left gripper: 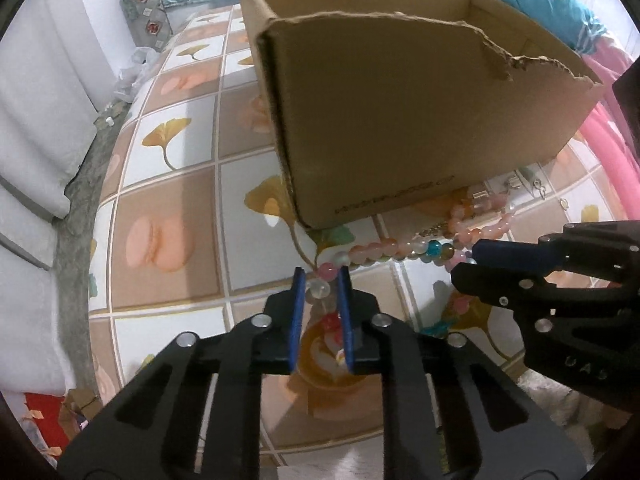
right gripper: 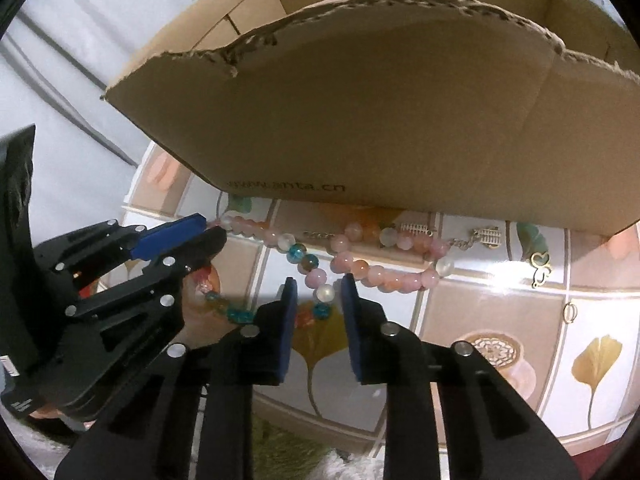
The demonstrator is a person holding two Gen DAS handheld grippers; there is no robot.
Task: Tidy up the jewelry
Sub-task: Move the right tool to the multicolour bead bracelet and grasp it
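A string of pink, orange, clear and blue glass beads [left gripper: 384, 250] lies on the patterned tabletop in front of a torn-topped cardboard box [left gripper: 400, 120]. My left gripper [left gripper: 322, 280] is closed around a clear bead of the string. In the right wrist view the same beads [right gripper: 360, 268] curve below the box [right gripper: 400, 100]. My right gripper [right gripper: 318, 284] has its blue pads on either side of a clear bead, with a small gap showing. The left gripper [right gripper: 208, 228] shows there at the left, pinching the string's end.
Small gold chains with clasps [right gripper: 484, 238], a gold charm [right gripper: 540, 268] and a ring [right gripper: 570, 312] lie on the tablecloth to the right of the beads. White cushions [left gripper: 36, 128] stand left of the table; a pink hoop [left gripper: 612, 160] and blue pillow lie to the right.
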